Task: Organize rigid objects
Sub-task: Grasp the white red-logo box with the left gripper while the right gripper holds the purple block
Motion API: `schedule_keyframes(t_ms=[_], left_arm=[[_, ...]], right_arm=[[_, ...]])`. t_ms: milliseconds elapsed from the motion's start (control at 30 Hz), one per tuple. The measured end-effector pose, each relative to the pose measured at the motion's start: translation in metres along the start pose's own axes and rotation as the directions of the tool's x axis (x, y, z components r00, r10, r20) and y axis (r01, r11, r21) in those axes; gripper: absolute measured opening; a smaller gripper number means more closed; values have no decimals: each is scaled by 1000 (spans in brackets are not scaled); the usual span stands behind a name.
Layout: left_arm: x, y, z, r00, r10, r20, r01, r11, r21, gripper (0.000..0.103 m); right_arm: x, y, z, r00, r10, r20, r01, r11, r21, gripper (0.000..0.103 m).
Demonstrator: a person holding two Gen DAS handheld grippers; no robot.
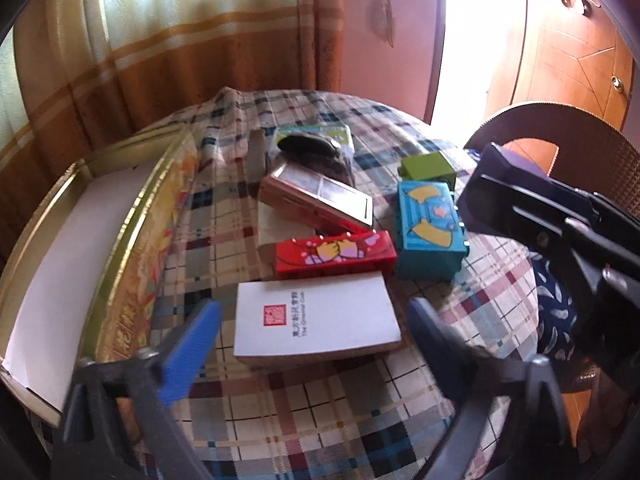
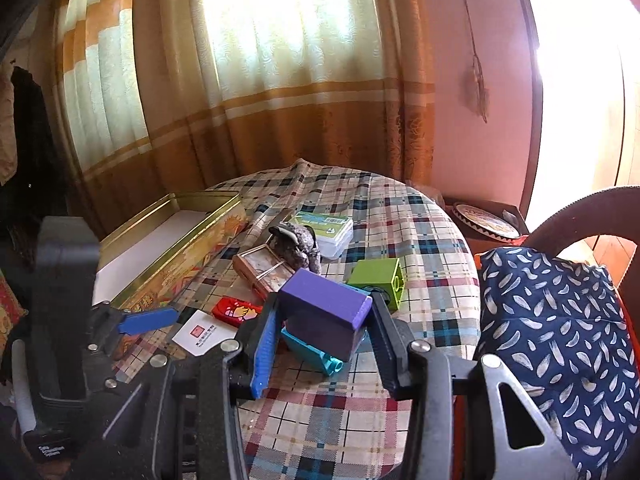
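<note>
4 toy blocks [image 1: 335, 255], 1 white book [image 1: 316, 322], 1 gold tin [image 1: 132, 240], 1 card box [image 2: 328, 232], 1 framed case [image 1: 320, 200]

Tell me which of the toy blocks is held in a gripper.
The purple block, clamped in the right gripper above the table. The green block, teal block and red block lie on the tablecloth.

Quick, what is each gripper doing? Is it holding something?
Left gripper: open, holding nothing, above the white booklet.
Right gripper: shut on the purple block.
</note>
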State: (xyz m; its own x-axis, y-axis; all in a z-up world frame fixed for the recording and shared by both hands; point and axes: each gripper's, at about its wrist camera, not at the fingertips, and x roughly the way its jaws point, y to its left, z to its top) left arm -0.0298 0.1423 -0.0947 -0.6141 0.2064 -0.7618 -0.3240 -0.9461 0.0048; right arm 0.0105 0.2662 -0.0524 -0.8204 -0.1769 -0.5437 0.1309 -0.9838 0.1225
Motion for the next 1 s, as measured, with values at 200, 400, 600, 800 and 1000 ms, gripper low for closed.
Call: schedule_keyframes(t_ms=[200, 400, 600, 800, 1000], left_arm=[[-7, 8, -2, 999, -26, 36, 27, 999, -31, 79], [-20, 13, -5, 995, -25, 98, 30, 999, -41, 79], [-38, 24, -11, 981, -3, 194, 15, 998, -59, 79], [-52, 23, -14, 960, 13, 279, -1, 999, -45, 79], [-56, 26, -15, 948, 32, 318, -16, 998, -53, 79]], right_arm=[[-1, 4, -1, 1000, 6, 7, -6, 1000, -10, 45], [-3, 5, -1, 1000, 18, 13, -18, 1000, -9, 45], [-5, 9, 0, 999, 34, 32, -33, 999, -17, 45], [-3, 17, 0, 998, 50, 41, -49, 998, -31, 45], [-2, 20, 2, 996, 58, 73, -56, 998, -32, 45]])
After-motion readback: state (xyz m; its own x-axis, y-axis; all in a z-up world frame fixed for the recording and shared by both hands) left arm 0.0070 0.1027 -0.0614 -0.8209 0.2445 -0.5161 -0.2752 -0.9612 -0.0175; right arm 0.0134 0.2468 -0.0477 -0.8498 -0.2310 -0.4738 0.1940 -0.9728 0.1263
